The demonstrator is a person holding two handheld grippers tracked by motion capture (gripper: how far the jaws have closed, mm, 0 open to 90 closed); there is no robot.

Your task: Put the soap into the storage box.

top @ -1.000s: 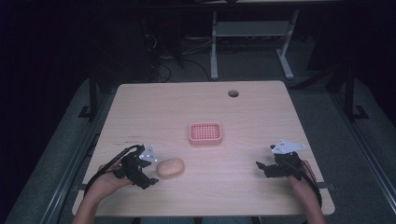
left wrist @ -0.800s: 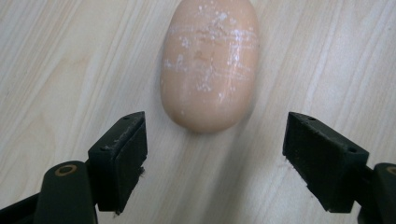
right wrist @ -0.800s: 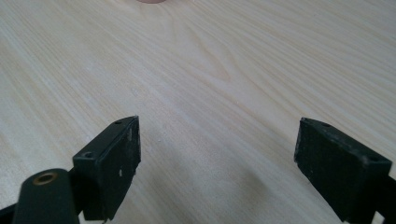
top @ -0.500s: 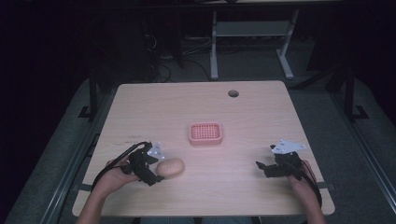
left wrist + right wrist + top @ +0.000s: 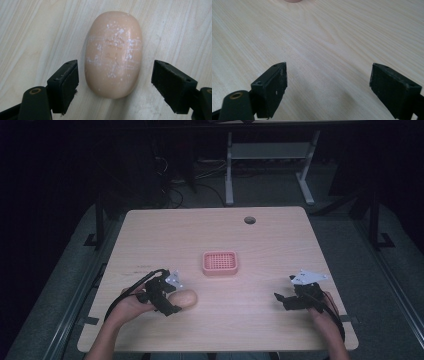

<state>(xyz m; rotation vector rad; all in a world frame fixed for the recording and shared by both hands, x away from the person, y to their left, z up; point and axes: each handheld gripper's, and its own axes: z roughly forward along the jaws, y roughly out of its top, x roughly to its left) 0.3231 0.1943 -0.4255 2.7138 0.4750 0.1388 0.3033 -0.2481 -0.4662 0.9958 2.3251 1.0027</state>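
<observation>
Soap (image 5: 113, 53) lies flat on the counter (image 5: 210, 240), near its front-left part, pale peach oval bar with whitish scuffs on top. Left gripper (image 5: 167, 301) sits right at the soap's left end in the high view, jaws spread wide to either side of the bar. In the left gripper view the gripper (image 5: 115, 87) has one jaw just beside the bar's lower left edge, small gap visible, and the other jaw well off to the right; neither touches the soap. Long axis of the bar runs away from the camera, between the jaws. Person's left hand (image 5: 131, 304) holds the gripper, cable looping back over the counter.

Right gripper (image 5: 281, 300) is at the front-right of the counter, well apart from the soap, held in the right hand (image 5: 322, 307). Right gripper view shows it (image 5: 328, 90) with jaws wide apart, nothing between them but bare wood grain.

Pink tray (image 5: 220, 262) sits mid-counter, gridded surface, beyond the soap and to its right, apart from both grippers. Round hole (image 5: 249, 220) in the counter near the far edge.
</observation>
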